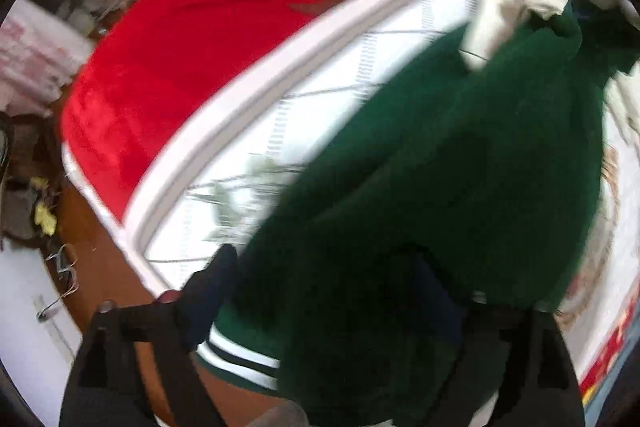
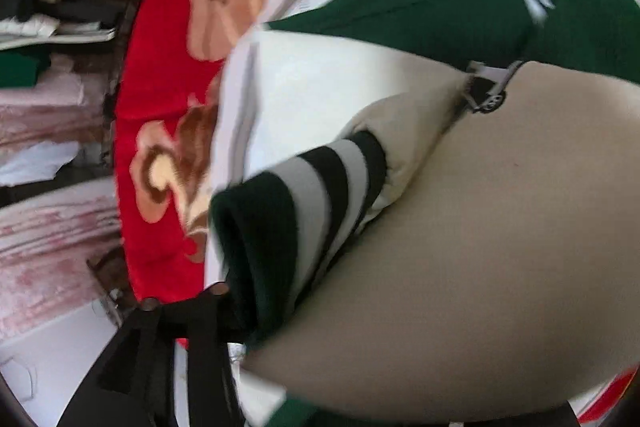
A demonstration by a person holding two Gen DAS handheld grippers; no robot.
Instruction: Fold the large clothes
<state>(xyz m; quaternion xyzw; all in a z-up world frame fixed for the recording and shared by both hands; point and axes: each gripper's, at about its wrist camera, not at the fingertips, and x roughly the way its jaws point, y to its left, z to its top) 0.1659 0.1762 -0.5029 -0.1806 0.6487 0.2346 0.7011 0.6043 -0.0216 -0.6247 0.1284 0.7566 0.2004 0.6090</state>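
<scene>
Jacket [image 1: 460,155], dark green with cream sleeves and striped cuffs [image 2: 320,187], lay spread on a white floral bedsheet [image 1: 320,75]. The left gripper [image 1: 332,291] hung over it, jaws spread, green cloth between them. The right gripper's [image 2: 360,367] jaws were mostly hidden; cannot tell their state. A red blanket [image 1: 180,47] lay beyond, stacked clothes [image 2: 52,7] beside the bed.

Left gripper [image 1: 320,291]: bottom of the left wrist view, blurred. One dark finger [image 1: 208,291] stands at lower left; the other is hidden behind green cloth at lower right. Jaws set wide apart, pads pressing on nothing visible.
Right gripper [image 2: 280,315]: bottom left of the right wrist view. Only one black finger [image 2: 192,327] shows; the other is covered, so the jaw gap is unreadable.
</scene>
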